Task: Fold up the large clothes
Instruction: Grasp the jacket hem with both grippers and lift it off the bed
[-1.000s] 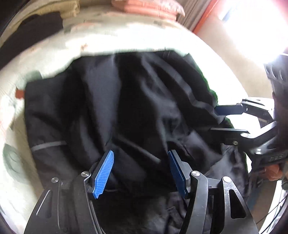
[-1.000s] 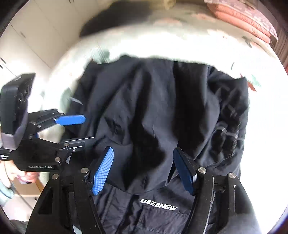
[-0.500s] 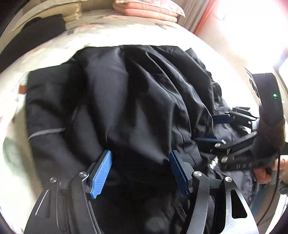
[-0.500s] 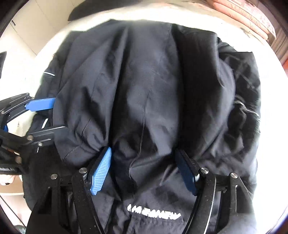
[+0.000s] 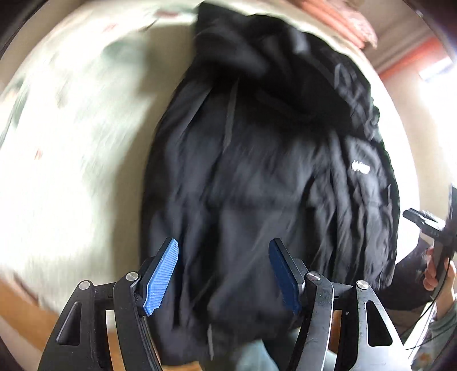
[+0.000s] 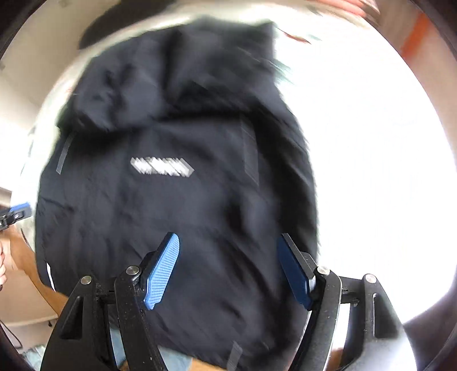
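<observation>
A large black jacket (image 5: 257, 177) with a white chest logo (image 5: 360, 167) lies folded lengthwise on a pale patterned bed; its lower edge hangs over the bed's near edge. It fills the right wrist view (image 6: 177, 199), logo (image 6: 161, 167) up. My left gripper (image 5: 224, 274) is open and empty above the jacket's lower part. My right gripper (image 6: 228, 269) is open and empty above the jacket's lower part too. The right gripper shows at the left wrist view's right edge (image 5: 428, 225). Both views are motion-blurred.
The pale bedspread (image 5: 71, 142) lies left of the jacket. Folded pink bedding (image 5: 351, 20) sits at the bed's far end. A brown wooden floor or bed frame (image 5: 22, 311) shows below the bed's near edge. Bright window light washes out the right side (image 6: 371, 171).
Both grippers have pulled back and up from the jacket. The folded-over layer is laid down, and the logo that was near the pads now lies farther away. The views have swung.
</observation>
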Tool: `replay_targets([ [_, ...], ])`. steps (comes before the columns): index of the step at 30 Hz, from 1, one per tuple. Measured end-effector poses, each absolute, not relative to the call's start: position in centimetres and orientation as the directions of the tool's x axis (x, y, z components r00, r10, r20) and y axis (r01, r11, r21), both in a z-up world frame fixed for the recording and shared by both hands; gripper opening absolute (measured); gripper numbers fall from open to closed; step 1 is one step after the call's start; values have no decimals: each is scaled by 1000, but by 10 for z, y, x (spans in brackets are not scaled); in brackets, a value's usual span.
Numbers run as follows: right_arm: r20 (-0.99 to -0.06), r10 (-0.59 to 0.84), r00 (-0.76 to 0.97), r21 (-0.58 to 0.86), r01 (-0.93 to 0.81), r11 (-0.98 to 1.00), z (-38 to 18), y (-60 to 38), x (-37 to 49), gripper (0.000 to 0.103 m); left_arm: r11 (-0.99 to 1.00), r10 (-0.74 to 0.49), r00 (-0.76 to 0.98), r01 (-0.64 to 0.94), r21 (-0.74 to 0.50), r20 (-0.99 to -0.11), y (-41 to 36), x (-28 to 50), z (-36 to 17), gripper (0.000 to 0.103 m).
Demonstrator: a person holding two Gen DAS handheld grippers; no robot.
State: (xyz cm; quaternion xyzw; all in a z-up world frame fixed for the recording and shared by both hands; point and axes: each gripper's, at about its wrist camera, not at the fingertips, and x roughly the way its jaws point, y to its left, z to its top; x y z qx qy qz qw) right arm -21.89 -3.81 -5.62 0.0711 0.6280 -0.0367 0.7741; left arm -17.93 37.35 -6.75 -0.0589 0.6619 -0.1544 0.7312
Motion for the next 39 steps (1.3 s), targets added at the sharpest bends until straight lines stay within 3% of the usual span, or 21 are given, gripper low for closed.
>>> replay_targets([
  [11, -980, 172, 97, 194, 333, 923, -103, -94, -327, 75, 954, -295, -38, -57, -293, -955, 428, -251, -107, 68],
  [16, -974, 217, 62, 225, 317, 921, -131, -87, -329, 71, 906, -414, -84, -136, -401, -907, 448, -248, -134, 68],
  [26, -970, 244, 24, 239, 302, 923, -125, -94, -333, 64, 900, -432, -138, -121, -418, -891, 423, -261, -160, 66],
  [29, -963, 269, 19, 262, 303, 916, -130, -89, -336, 62, 899, -435, -141, -121, -421, -889, 422, -261, -159, 59],
  [31, -968, 251, 16, 246, 268, 931, -129, -79, -332, 50, 901, -432, -142, -101, -422, -890, 416, -261, -152, 37],
  [32, -964, 265, 19, 261, 256, 931, -123, -77, -331, 29, 905, -425, -145, -90, -416, -893, 414, -261, -149, 27],
  [33, -957, 287, 40, 287, 254, 924, -112, -75, -330, 20, 907, -420, -144, -80, -413, -896, 412, -260, -142, 9],
  [39, -917, 359, 174, 390, 205, 898, -27, -79, -318, 17, 860, -510, -20, -43, -509, -860, 413, -234, -61, 9],
])
